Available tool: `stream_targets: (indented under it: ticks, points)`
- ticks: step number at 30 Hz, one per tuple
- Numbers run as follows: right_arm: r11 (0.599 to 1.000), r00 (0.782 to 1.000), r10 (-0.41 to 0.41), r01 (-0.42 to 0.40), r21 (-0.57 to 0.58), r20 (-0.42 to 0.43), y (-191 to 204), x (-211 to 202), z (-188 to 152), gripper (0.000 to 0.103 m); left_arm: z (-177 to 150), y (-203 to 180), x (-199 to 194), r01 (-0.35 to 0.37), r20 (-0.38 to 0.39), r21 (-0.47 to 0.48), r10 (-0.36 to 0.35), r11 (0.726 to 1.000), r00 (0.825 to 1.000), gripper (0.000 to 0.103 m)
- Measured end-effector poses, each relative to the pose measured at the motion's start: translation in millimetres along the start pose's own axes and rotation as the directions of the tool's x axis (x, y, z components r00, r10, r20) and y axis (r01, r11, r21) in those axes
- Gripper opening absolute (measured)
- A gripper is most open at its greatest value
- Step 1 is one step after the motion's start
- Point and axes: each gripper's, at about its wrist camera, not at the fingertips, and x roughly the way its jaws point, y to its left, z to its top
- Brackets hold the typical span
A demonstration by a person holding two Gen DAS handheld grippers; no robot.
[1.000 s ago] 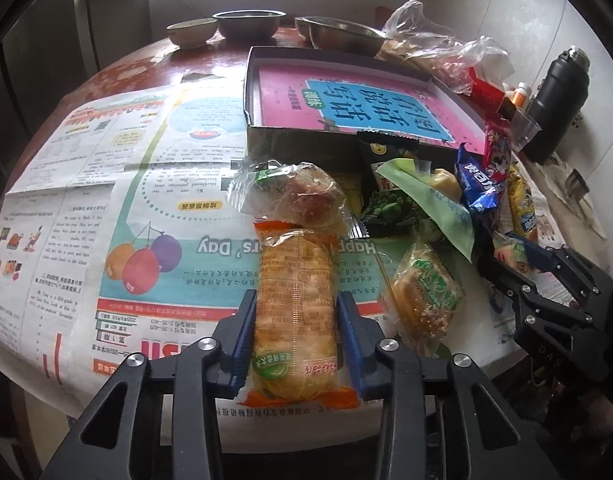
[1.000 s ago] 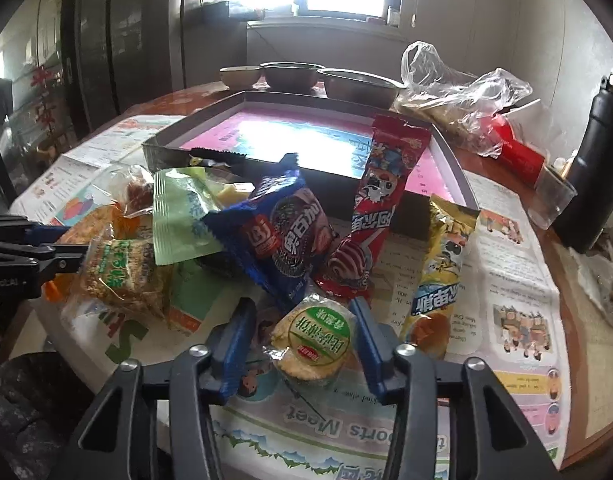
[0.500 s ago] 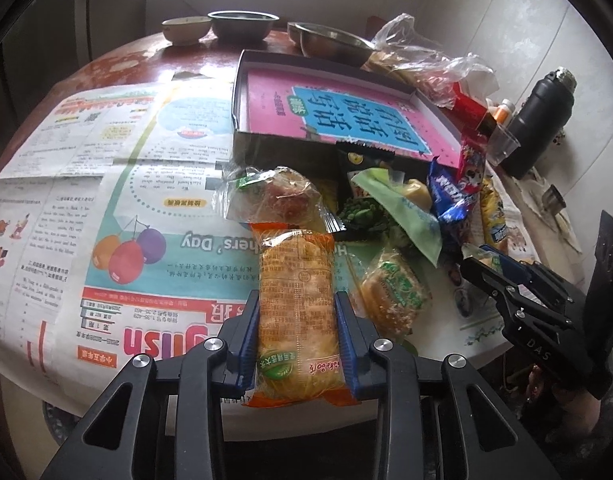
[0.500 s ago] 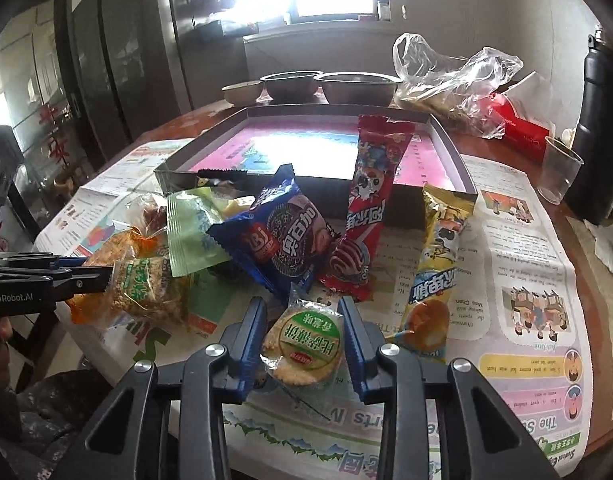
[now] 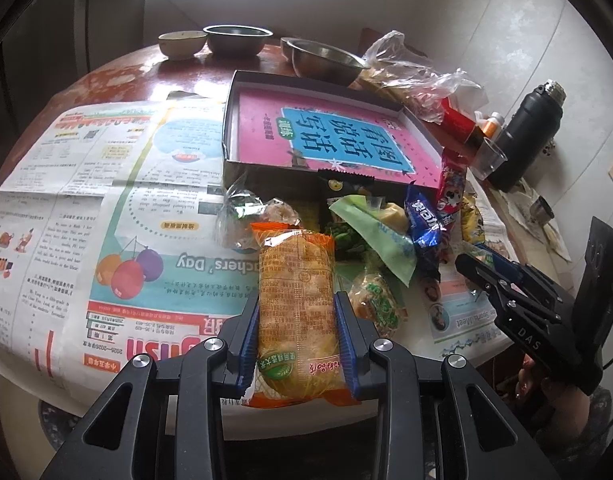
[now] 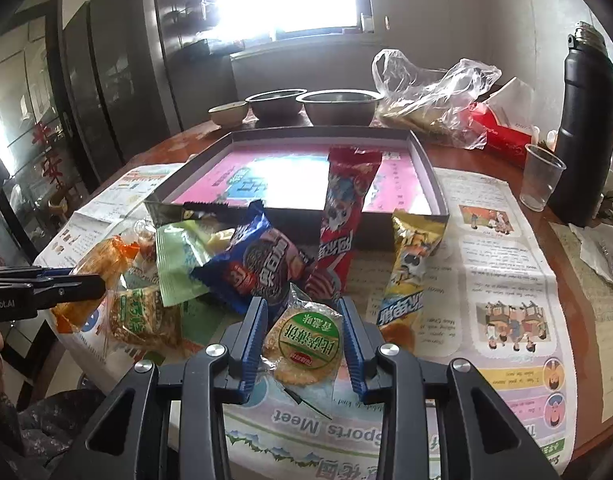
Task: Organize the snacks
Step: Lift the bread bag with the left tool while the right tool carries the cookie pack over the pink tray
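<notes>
My left gripper point(image 5: 297, 312) is shut on an orange bread packet point(image 5: 296, 300) and holds it lifted over the table's near edge. My right gripper point(image 6: 303, 320) is shut on a round cracker packet with a green label point(image 6: 304, 340), just above the newspaper. A pile of snacks lies in front of a shallow dark box point(image 5: 234, 120) lined with a pink and blue book: a blue cookie pack point(image 6: 262, 264), a red stick pack point(image 6: 342, 216), a yellow pack point(image 6: 410, 268), a green pack point(image 6: 178, 260) and a small green-label cake point(image 5: 380, 304).
Newspapers point(image 5: 106, 200) cover the round wooden table. Three bowls point(image 5: 238, 38) stand at the far edge. A clear plastic bag point(image 6: 430, 96), a red box point(image 6: 498, 128), a plastic cup point(image 6: 540, 176) and a black flask point(image 6: 586, 120) stand at the right.
Both grippers closed on their packets. The left one lifted the bread packet up and back; the right one raised the cracker packet slightly.
</notes>
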Motion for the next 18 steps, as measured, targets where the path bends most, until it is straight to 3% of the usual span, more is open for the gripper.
stream_targets:
  ticks: [18]
  points:
    - [1.000,0.997,-0.003,0.004,-0.001,0.082,-6.5,-10.6,28.1,0.037,29.0,7.7,-10.0,-0.006,0.066,-0.035,0.008,0.999,0.998,0.036]
